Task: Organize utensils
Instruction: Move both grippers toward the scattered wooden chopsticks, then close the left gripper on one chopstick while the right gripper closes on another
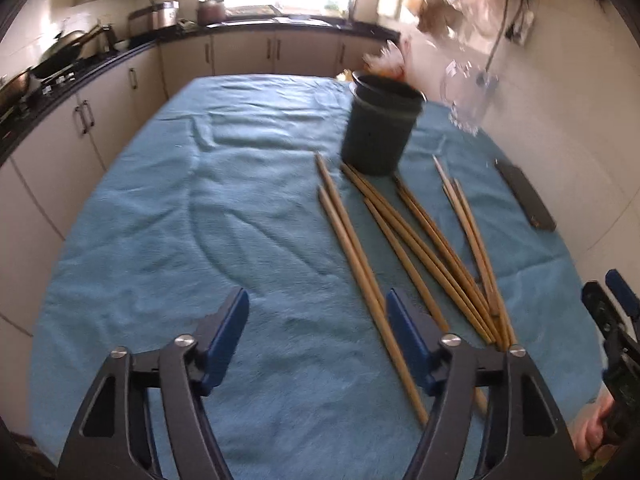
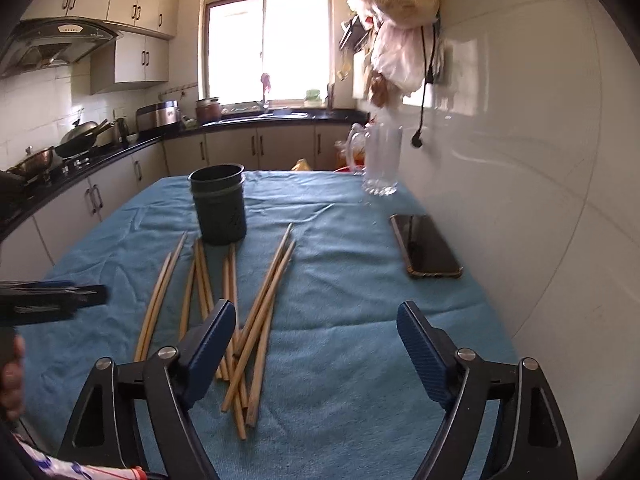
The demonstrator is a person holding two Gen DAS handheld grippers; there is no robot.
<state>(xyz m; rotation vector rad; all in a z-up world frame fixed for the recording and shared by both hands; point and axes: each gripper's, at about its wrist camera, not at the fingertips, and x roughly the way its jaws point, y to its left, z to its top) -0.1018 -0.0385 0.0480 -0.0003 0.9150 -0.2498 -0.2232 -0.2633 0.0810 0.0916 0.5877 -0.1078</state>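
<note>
Left wrist view: left hand-held gripper (image 1: 316, 320) spread wide over the blue-clothed desk (image 1: 160, 240), holding nothing, wooden chopsticks (image 1: 400, 232) scattered just beyond. Right wrist view: right hand-held gripper (image 2: 316, 332) equally wide and empty. Farther back, dark utensil holder (image 2: 219, 204) upright, touching some chopstick tips, then phone (image 2: 425, 246) and glass mug (image 2: 380, 160).

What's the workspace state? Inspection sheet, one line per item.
Surface: table under a wrinkled blue cloth.
Job's things: chopsticks loose on the cloth; dark cup upright behind them, contents hidden.
Clutter: phone face up by the wall; glass mug behind it.
Grippers: left gripper and right gripper both open, holding nothing.
Cables: black cord hangs on the wall.
Surroundings: kitchen counter, cabinets, window.
</note>
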